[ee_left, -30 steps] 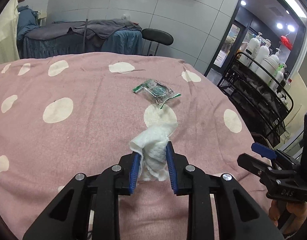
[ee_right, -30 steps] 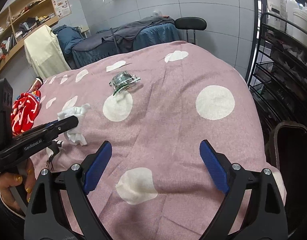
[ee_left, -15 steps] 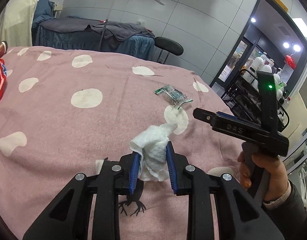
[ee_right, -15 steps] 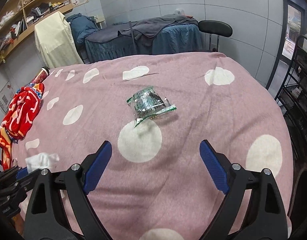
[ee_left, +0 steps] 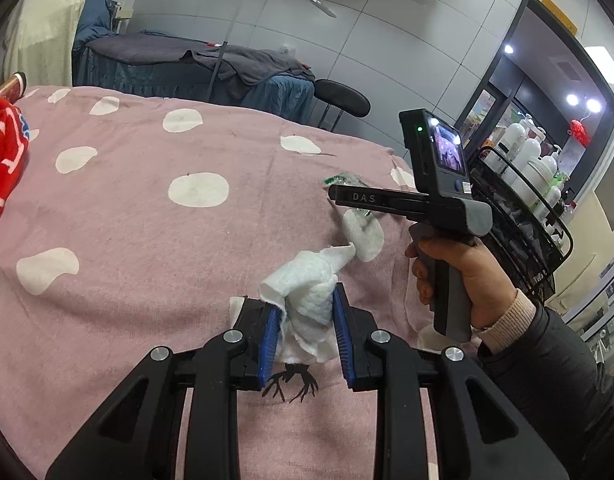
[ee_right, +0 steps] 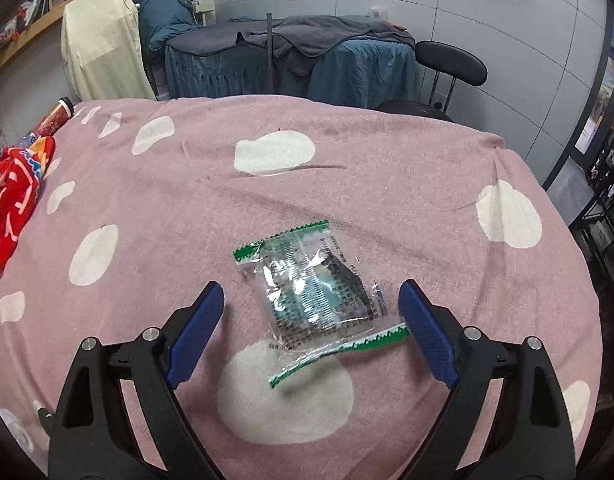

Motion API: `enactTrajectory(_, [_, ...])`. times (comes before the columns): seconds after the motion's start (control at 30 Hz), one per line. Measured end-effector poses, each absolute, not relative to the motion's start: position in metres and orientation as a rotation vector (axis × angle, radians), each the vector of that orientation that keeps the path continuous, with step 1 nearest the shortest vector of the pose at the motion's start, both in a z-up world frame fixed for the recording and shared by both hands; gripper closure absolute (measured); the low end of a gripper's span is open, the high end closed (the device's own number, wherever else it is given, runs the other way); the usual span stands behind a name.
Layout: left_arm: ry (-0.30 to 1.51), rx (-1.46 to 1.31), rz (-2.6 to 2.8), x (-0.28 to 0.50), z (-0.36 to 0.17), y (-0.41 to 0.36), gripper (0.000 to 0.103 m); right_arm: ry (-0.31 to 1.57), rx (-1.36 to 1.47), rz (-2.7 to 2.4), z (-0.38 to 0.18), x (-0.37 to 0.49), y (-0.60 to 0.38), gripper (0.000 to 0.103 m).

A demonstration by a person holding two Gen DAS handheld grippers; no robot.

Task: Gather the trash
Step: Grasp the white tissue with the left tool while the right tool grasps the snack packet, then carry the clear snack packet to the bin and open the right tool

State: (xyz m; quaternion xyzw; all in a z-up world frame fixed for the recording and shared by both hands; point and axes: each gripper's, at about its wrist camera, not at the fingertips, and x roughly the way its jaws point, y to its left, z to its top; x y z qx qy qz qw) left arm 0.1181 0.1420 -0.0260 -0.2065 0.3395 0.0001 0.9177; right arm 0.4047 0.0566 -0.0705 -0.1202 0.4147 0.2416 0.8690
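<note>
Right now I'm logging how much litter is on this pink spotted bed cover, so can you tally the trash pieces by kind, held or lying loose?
Crumpled white paper tissue, clamped in the left gripper: 1
Clear plastic snack wrapper with green serrated edges, lying between the open fingers of the right gripper: 1
Total: 2

Walls: large grey panels [ee_right: 507, 20]. Foreground: bed under pink blanket with white spots [ee_right: 387, 184]. Beyond it: treatment bed with blue skirt and grey cover [ee_right: 327, 56], black round-seat stool [ee_right: 453, 66]. Wooden wall shelf [ee_right: 47, 4] at left. Black wire rack with white bottles [ee_left: 523, 184] at right.
</note>
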Motion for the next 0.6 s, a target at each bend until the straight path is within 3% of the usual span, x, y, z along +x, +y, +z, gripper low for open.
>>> enactTrajectory(0.17, [0.704, -0.43, -0.003, 0.116, -0.029, 0.144, 0.077, 0.853, -0.276, 0.477, -0.075, 0.407, 0.058, 0.032])
enactTrajectory(0.23, [0.709, -0.433, -0.007, 0.117, -0.03, 0.144, 0.077, 0.846, -0.281, 0.474, -0.074, 0.405, 0.057, 0.046])
enactTrajectory(0.4, [0.702, -0.43, -0.018, 0.116, -0.028, 0.142, 0.077, 0.833, -0.292, 0.475, -0.072, 0.399, 0.056, 0.053])
enactTrajectory(0.6, [0.701, -0.429, -0.021, 0.115, -0.028, 0.141, 0.077, 0.82, -0.265, 0.488, -0.061, 0.386, 0.05, 0.054])
